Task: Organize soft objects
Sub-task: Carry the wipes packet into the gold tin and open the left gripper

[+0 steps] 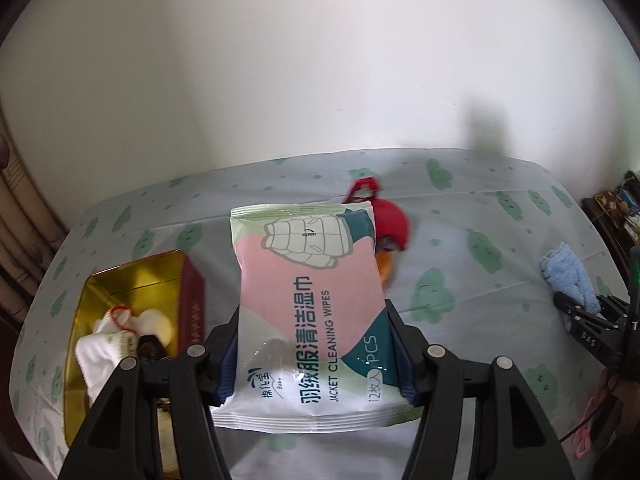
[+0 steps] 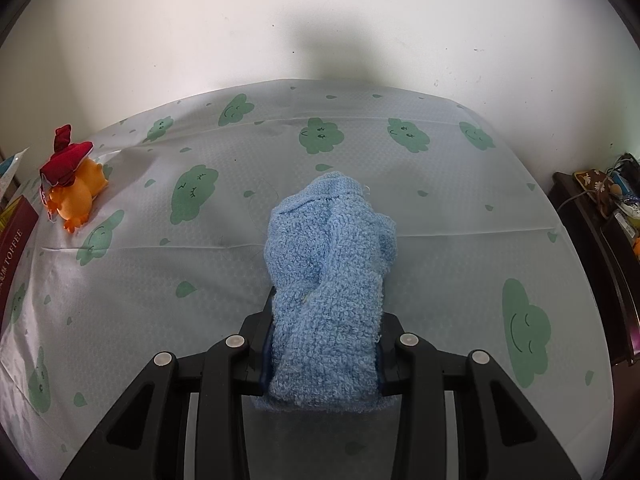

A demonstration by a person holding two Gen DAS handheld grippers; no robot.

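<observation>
Terry, blue towel (image 2: 328, 280): limp, light, pinched mid-fold by right gripper (image 2: 324, 344) | wipes pack (image 1: 308, 312): slick, pliable, clamped by left gripper (image 1: 312, 356) | tin (image 1: 132, 280) near left.

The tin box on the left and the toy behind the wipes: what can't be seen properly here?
- Left wrist view: the tin box has its near end hidden by the left tool; the dark item inside is unclear.
- Same view: the orange toy with red hat is mostly hidden behind the wipes pack.
- Right wrist view: the tin is cut off by the left edge.
</observation>
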